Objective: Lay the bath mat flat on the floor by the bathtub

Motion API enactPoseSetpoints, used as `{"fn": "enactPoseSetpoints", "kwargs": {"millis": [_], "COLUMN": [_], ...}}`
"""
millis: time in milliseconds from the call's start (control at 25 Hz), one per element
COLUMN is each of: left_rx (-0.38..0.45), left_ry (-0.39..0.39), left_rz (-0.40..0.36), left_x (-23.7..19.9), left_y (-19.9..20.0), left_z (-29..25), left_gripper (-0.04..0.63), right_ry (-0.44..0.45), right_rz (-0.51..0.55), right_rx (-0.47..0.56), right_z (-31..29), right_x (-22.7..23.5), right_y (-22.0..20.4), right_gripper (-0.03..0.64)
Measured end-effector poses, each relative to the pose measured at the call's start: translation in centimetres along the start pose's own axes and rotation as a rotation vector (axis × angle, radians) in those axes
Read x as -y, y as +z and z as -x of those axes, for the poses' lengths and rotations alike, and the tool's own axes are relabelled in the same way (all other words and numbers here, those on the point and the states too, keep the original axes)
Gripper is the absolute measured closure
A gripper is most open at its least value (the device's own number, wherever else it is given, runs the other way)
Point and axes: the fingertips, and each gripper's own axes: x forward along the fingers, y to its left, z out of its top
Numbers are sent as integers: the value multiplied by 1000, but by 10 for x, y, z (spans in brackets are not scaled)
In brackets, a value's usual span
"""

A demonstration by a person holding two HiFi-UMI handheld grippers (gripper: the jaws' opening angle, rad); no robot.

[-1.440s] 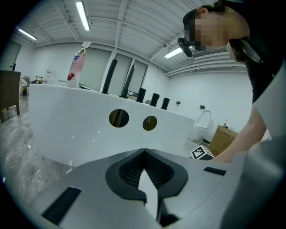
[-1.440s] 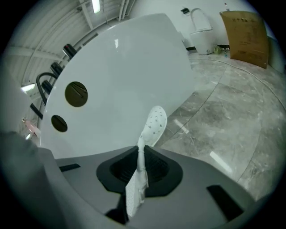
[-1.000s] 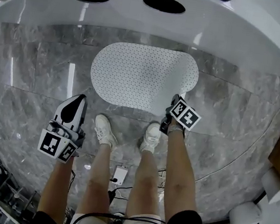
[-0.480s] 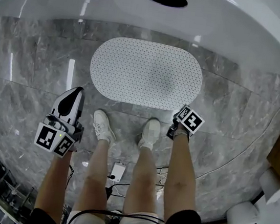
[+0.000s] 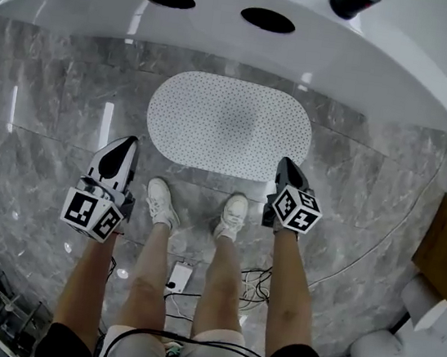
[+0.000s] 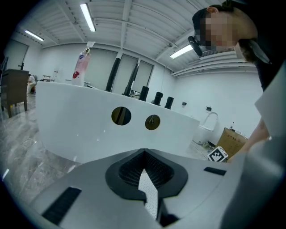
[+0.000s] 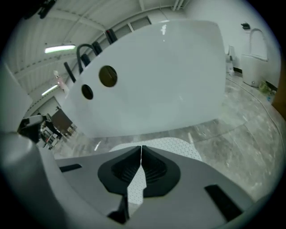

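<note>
We log bright, even light from ceiling strip lamps (image 6: 87, 17). Glare streaks on the bathtub (image 5: 226, 42) rim and marble floor (image 5: 49, 124); a faint shadow on the bath mat (image 5: 229, 125). Fisheye bending at edges, dark vignette in both gripper views, nearest foreground soft.

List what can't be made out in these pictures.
- Head view: the right gripper covers the near right edge of the mat, so it can't be seen whether that edge lies flat.
- Head view: the inside of the tub is cut off by the top edge.
- Left gripper view: the label on the bottle is too small to read.
- Head view: the white device between the legs is too small to identify.
</note>
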Motion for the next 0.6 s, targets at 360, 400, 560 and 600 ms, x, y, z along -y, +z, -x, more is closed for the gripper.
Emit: {"fn": "enactPoseSetpoints", "kwargs": {"millis": [360,400,560,600], "left_rx": [102,110,138,147], "left_ry": [4,7,10,11], "left_rz": [-13,-16,-31,-36], "left_x": [5,5,11,13], "left_y": [70,80,115,124], "left_z": [28,33,54,58], "left_gripper": [581,581,581,581], "right_ry": [196,209,241,250], "right_rz": [242,265,321,325], "right_rx": [168,181,231,242], "right_z": [81,91,134,143], "right_x": [-99,-109,-144,-152], "right_y": [105,116,153,161], "right_gripper": [591,591,591,591]}}
